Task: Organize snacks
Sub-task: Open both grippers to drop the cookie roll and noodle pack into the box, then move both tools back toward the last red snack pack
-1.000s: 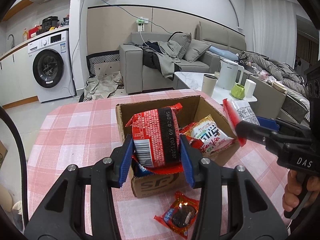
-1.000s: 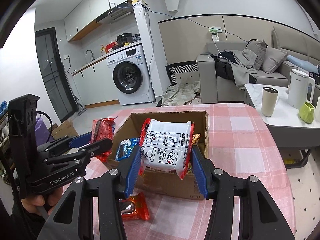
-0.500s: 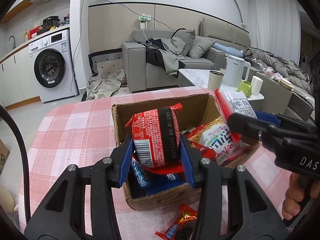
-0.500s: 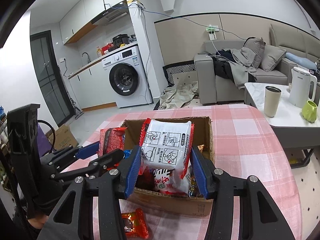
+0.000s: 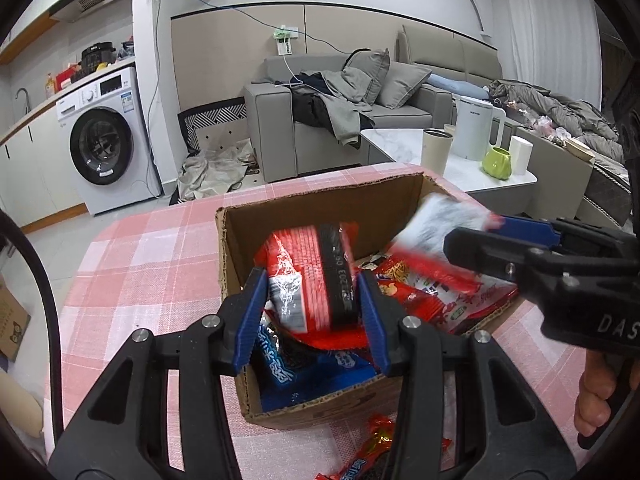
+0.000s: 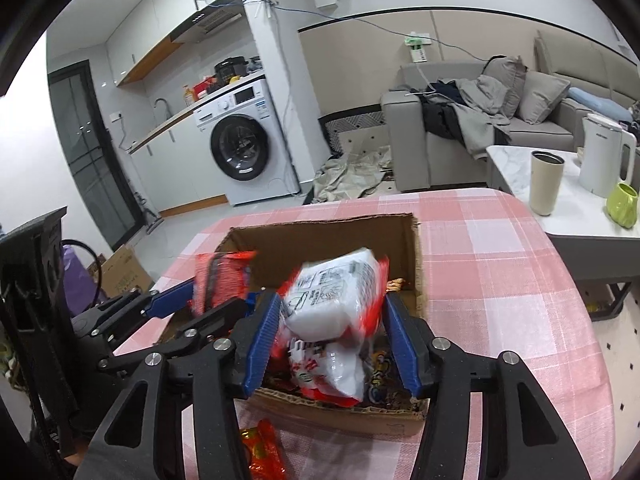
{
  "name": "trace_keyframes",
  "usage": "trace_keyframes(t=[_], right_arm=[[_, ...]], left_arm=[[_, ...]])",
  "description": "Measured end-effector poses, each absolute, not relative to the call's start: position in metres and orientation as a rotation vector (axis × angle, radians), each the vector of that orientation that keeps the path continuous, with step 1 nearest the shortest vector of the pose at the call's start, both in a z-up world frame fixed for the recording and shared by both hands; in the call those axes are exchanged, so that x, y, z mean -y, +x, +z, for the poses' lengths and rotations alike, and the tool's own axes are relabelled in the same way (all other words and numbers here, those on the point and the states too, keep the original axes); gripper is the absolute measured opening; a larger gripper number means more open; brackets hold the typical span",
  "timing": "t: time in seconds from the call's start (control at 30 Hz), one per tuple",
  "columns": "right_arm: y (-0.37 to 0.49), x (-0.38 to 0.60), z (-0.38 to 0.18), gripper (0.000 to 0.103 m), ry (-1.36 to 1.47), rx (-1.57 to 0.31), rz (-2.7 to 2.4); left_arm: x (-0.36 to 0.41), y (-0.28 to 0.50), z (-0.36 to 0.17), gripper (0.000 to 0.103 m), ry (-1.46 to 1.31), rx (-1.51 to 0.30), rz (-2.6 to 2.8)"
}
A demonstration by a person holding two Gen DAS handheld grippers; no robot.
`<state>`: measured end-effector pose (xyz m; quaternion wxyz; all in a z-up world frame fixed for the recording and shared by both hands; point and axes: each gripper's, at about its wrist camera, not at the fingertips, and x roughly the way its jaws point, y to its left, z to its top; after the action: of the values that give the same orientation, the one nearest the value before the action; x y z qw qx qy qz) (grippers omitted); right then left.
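Over the open brown cardboard box (image 5: 320, 216), left tongs (image 5: 312, 300) pinching red noodle packet (image 5: 308, 272), right tongs (image 6: 332, 320) pinching white packet (image 6: 332, 292), both hanging directly above.

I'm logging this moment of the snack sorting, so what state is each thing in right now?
Left gripper: shut on the red packet, over the box.
Right gripper: shut on the white packet, over the box.
Cardboard box: open, partly filled with snacks.
Blue packet: lying in the box.
Small red packet: lying on the table outside the box.
Washing machine: door closed.
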<state>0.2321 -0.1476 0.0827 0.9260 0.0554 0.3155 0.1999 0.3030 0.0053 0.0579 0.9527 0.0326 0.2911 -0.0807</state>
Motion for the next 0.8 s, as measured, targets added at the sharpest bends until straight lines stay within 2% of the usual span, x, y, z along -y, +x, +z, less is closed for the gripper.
trace_keyframes(t=[0.03, 0.07, 0.1, 0.13, 0.17, 0.23, 0.3, 0.33, 0.37, 0.43, 0.8], right_arm=[[0.231, 0.147, 0.084, 0.056, 0.105, -0.646, 0.407], [0.229, 0.147, 0.085, 0.058, 0.095, -0.643, 0.399], [0.227, 0.148, 0.086, 0.064, 0.093, -0.641, 0.397], [0.224, 0.149, 0.087, 0.072, 0.091, -0.636, 0.396], [0.222, 0.151, 0.089, 0.075, 0.09, -0.631, 0.391], [0.215, 0.156, 0.091, 0.086, 0.082, -0.621, 0.382], [0.209, 0.162, 0.094, 0.092, 0.083, -0.612, 0.377], [0.205, 0.165, 0.094, 0.094, 0.088, -0.611, 0.374], [0.202, 0.168, 0.094, 0.098, 0.097, -0.614, 0.373], [0.198, 0.175, 0.094, 0.103, 0.111, -0.63, 0.368], [0.161, 0.185, 0.079, 0.103, 0.069, -0.668, 0.377]], left_arm=[[-0.005, 0.303, 0.059, 0.047, 0.061, -0.595, -0.173], [-0.005, 0.301, 0.06, 0.055, 0.057, -0.597, -0.181], [-0.005, 0.301, 0.061, 0.061, 0.059, -0.603, -0.186], [-0.004, 0.299, 0.063, 0.073, 0.066, -0.601, -0.186], [-0.005, 0.295, 0.064, 0.082, 0.074, -0.588, -0.18], [-0.006, 0.286, 0.069, 0.085, 0.082, -0.563, -0.182], [-0.008, 0.279, 0.071, 0.091, 0.079, -0.565, -0.187], [-0.009, 0.274, 0.072, 0.099, 0.077, -0.566, -0.186], [-0.011, 0.269, 0.072, 0.102, 0.075, -0.559, -0.18], [-0.016, 0.256, 0.073, 0.102, 0.07, -0.542, -0.171], [-0.043, 0.198, 0.063, 0.102, 0.033, -0.577, -0.185]])
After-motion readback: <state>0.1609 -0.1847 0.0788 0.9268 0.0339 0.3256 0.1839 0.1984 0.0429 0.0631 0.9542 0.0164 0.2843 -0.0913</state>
